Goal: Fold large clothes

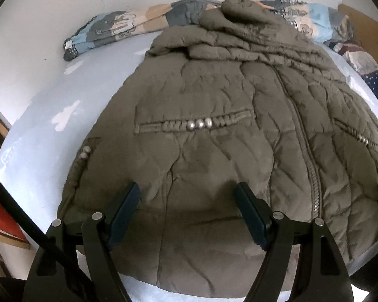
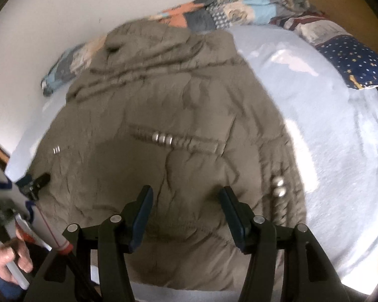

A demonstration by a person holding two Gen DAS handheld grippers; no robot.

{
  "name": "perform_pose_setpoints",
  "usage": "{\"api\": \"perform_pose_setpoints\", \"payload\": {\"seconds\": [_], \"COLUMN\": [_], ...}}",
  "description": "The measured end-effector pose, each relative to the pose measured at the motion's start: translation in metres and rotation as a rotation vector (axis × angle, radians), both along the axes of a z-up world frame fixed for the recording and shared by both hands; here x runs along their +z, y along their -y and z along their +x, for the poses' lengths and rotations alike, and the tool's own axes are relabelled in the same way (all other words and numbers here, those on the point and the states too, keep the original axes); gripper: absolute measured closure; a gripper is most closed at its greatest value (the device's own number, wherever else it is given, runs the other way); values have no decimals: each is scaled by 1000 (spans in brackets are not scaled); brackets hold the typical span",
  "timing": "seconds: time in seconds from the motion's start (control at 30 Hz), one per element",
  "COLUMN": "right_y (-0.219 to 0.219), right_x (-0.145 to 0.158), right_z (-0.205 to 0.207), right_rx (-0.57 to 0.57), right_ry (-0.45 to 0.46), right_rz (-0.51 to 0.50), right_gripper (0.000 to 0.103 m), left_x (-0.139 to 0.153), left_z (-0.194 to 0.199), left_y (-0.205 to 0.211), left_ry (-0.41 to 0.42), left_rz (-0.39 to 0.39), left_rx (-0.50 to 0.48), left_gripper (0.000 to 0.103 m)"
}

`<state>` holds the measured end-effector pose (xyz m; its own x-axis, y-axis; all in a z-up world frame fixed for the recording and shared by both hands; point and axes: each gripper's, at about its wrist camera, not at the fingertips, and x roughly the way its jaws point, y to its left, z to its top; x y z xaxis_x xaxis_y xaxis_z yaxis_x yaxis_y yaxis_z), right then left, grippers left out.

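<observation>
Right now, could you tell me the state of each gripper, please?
Left gripper: open, above the jacket, holding nothing.
Right gripper: open, above the same jacket, holding nothing.

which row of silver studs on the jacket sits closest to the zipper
The three-stud row on the left chest pocket trim of the jacket. It lies nearer the zipper than the stud pair at the jacket's outer left edge.

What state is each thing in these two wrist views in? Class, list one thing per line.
Padded jacket: spread flat on the bed, front up, zip closed, not yet folded.
Left hand-held gripper: open above the jacket's hem, holding nothing.
Right hand-held gripper: open above the hem, holding nothing.
Patchwork quilt: bunched along the wall.
Bed sheet: lies smooth under the jacket.
</observation>
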<state>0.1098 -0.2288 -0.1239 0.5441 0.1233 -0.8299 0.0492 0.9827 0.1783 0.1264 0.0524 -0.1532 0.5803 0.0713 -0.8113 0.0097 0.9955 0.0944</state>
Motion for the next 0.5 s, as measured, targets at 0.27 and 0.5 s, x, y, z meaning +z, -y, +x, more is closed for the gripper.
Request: {"api": "perform_pose_setpoints", "payload": {"seconds": [0.27,0.5], "right_y": [5,12], "right_x": [15,19], "right_z": [-14,-25], "right_rx": [-24,-46], "right_ry": [62,71], "right_rz": [-3,2], "right_gripper": [42,42], "left_x": [12,21], "left_z": [-8,-12], "left_y": [-11,-19], "left_ry": [30,52], "left_rz": [-29,-35], "left_rx": [23,43], "left_gripper": [26,26]}}
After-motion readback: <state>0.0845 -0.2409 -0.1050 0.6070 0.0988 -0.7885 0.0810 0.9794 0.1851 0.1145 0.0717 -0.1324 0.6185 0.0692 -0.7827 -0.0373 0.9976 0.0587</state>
